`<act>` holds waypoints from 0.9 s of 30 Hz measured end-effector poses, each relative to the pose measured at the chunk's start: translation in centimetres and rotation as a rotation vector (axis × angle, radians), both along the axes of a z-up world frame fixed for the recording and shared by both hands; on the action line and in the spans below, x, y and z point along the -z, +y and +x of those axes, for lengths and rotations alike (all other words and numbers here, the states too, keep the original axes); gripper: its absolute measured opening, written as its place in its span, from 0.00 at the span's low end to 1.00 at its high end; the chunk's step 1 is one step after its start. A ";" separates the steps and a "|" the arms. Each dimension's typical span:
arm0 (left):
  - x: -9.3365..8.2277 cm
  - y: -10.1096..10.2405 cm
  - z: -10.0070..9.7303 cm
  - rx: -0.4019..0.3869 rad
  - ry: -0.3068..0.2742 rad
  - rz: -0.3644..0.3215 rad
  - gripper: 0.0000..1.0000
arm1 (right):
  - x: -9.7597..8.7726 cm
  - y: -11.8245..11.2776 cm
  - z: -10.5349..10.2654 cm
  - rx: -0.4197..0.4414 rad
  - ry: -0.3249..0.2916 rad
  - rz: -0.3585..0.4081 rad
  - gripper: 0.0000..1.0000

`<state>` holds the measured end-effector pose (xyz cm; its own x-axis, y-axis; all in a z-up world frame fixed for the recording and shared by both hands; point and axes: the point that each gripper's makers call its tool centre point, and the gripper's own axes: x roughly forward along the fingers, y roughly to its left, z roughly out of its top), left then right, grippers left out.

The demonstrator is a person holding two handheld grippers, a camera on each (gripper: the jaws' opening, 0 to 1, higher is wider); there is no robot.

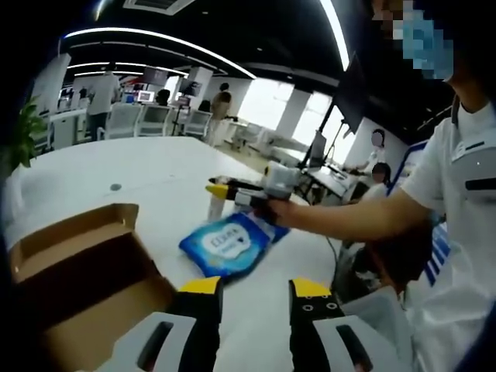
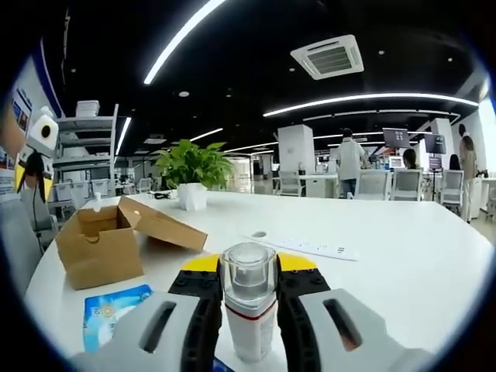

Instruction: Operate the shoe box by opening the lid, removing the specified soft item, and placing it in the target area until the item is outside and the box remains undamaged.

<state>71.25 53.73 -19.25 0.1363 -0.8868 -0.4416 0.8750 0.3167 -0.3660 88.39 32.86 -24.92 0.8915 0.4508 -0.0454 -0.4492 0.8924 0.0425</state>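
Open-plan office, ceiling strip lights on, people at desks in the background; the work surface is a large white table (image 2: 403, 256) with a potted plant (image 2: 191, 172) at its far side.

Shoe box (image 1: 77, 271): brown cardboard, lid flap thrown back, interior dark — contents cannot be made out. In the right gripper view the same box stands near the table's edge with the flap propped open and no visible tearing or crushing.

Soft item: a blue pack of wipes (image 1: 231, 242) lies flat on the table, outside the box and just beside it. Judged from this, removal appears done or nearly so; no marked target area can be identified.

Left gripper (image 1: 256, 298): jaws parted, nothing between them, hovering above the table between box and pack.

Right gripper (image 2: 249, 288): jaws closed against the sides of a small bottle (image 2: 249, 298) with a clear cap and white body, held upright. In the left gripper view this gripper is extended beyond the pack by the person's arm (image 1: 349, 215).

Recommendation for the step in hand — if the pack needs repositioning, the free left gripper should take it by one edge and lift clear of the box wall, rather than drag it against the cardboard. Bottle should be kept upright and away from the open flap.
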 end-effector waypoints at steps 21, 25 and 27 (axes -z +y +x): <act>0.0 -0.4 -0.3 0.009 0.010 0.002 0.33 | 0.3 -0.7 0.1 0.066 -0.003 -0.014 0.22; 0.0 -0.3 -0.4 0.012 0.013 0.002 0.33 | 0.1 -0.7 0.0 0.102 -0.014 -0.067 0.22; 0.0 -0.1 -0.4 0.012 0.014 0.004 0.33 | -0.1 -0.6 0.0 0.115 -0.012 -0.065 0.22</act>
